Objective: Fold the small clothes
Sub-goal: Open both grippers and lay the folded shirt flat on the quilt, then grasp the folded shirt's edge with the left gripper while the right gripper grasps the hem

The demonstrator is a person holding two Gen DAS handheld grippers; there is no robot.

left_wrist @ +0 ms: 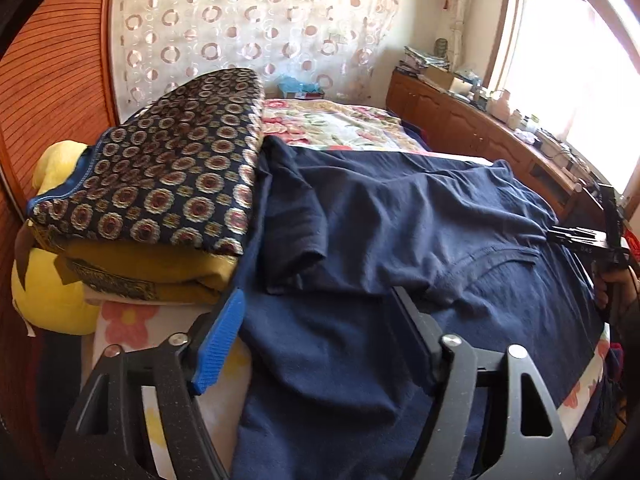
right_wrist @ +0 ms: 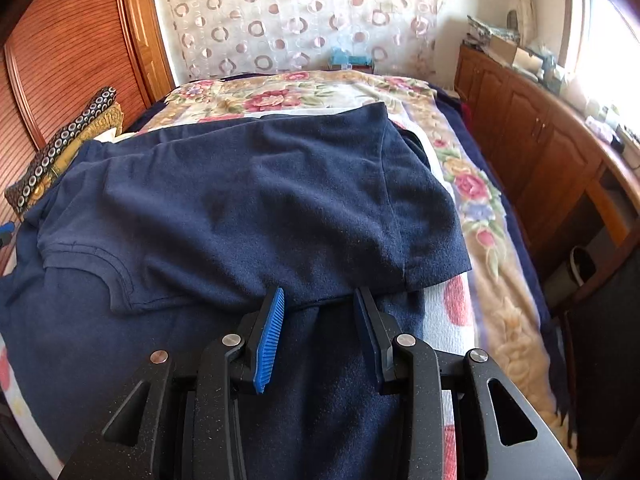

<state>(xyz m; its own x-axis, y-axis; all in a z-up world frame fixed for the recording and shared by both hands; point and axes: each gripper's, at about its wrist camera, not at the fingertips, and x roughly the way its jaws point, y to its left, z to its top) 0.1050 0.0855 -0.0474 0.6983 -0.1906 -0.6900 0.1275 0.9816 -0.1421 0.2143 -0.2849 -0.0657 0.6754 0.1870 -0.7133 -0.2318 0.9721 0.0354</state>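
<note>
Left gripper (left_wrist: 316,316): jaws parted wide over the navy T-shirt (left_wrist: 400,216), cloth lying between the blue pads (left_wrist: 218,344) but not pinched; right gripper (right_wrist: 320,320): jaws partly apart above the folded-over edge of the same shirt, nothing clamped. The shirt lies spread on the floral bedspread (right_wrist: 476,200), its upper part doubled toward the grippers, sleeves and collar seam uppermost. A stack of folded patterned bedding (left_wrist: 160,184) touches the shirt's left edge, with a yellow plush toy (left_wrist: 48,296) beyond it and wooden cabinets (right_wrist: 532,140) along the right.
</note>
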